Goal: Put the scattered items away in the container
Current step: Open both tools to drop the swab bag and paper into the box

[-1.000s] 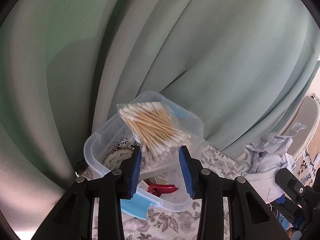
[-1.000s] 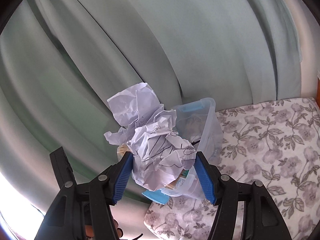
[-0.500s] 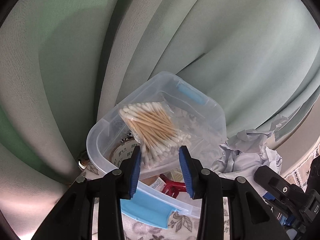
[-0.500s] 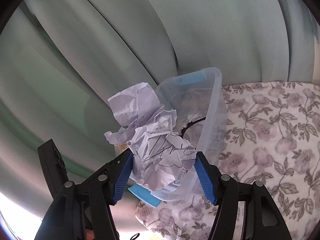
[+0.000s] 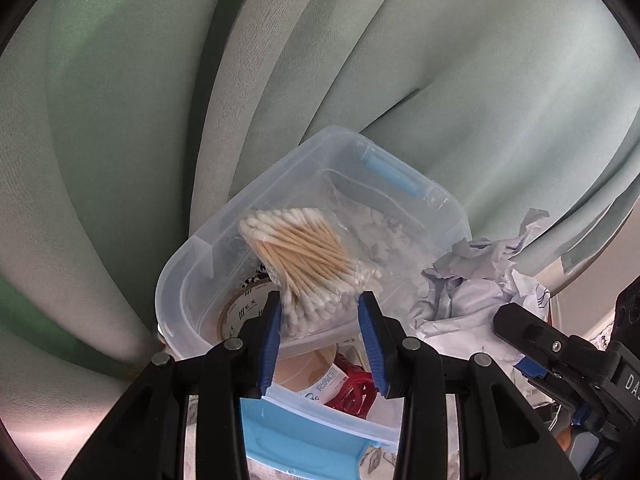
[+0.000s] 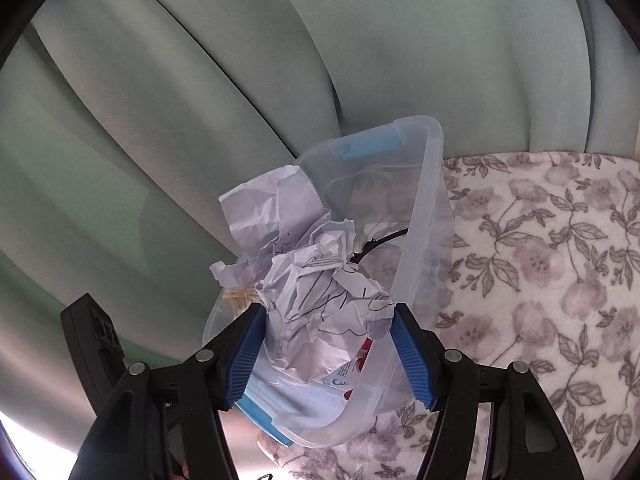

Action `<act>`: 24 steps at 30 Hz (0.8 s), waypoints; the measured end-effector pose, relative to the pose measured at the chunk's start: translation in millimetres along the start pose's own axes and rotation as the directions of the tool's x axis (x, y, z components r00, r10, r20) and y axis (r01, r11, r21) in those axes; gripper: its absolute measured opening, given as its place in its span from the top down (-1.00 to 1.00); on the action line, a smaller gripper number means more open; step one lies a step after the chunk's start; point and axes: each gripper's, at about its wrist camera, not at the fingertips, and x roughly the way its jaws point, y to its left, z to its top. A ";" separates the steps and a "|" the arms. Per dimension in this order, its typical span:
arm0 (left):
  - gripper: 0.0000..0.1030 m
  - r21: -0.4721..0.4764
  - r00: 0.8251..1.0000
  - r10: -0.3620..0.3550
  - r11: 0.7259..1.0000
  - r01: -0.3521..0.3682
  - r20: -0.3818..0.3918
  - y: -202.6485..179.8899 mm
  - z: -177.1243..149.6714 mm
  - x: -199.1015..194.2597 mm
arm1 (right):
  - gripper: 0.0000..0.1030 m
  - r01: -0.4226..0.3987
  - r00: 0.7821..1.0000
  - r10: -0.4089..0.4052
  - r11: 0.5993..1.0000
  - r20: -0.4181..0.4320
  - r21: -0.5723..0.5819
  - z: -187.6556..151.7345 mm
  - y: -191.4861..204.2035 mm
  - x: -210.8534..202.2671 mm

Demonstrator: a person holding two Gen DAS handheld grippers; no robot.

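My left gripper is shut on a clear bag of cotton swabs and holds it over the open clear plastic container. My right gripper is shut on a crumpled ball of white paper and holds it over the same container, at its near left part. The paper also shows in the left wrist view. Inside the container lie a tape roll, a red clip and a black cord.
The container has blue handles and stands on a floral cloth at its left edge. Pale green curtains hang close behind. The right gripper's black body sits at the right of the left wrist view.
Both grippers have moved forward and down over the container with their loads. The container now fills more of both views, and the paper has come closer beside the swab bag.
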 end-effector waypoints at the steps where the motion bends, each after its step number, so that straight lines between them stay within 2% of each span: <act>1: 0.23 0.001 1.000 -0.002 1.000 0.002 0.003 0.2 0.8 1.7 | -0.33 0.001 1.000 -0.001 1.000 -0.002 0.000 0.8 -0.4 1.9; 10: 0.23 0.035 1.000 0.017 0.999 -0.018 0.026 -2.5 -1.6 -3.9 | -0.39 -0.002 1.000 0.003 1.000 0.014 -0.019 3.9 -1.3 3.6; 19: 0.03 0.058 1.000 0.016 0.998 -0.017 0.027 -6.1 -2.1 -3.2 | -0.47 0.009 1.000 -0.009 1.000 0.010 -0.025 2.9 -2.4 4.4; 24: -0.08 0.067 1.000 0.002 0.998 -0.003 0.014 -6.0 -2.7 -7.6 | -0.49 0.011 1.000 -0.011 1.000 -0.021 0.001 -1.9 -8.8 7.8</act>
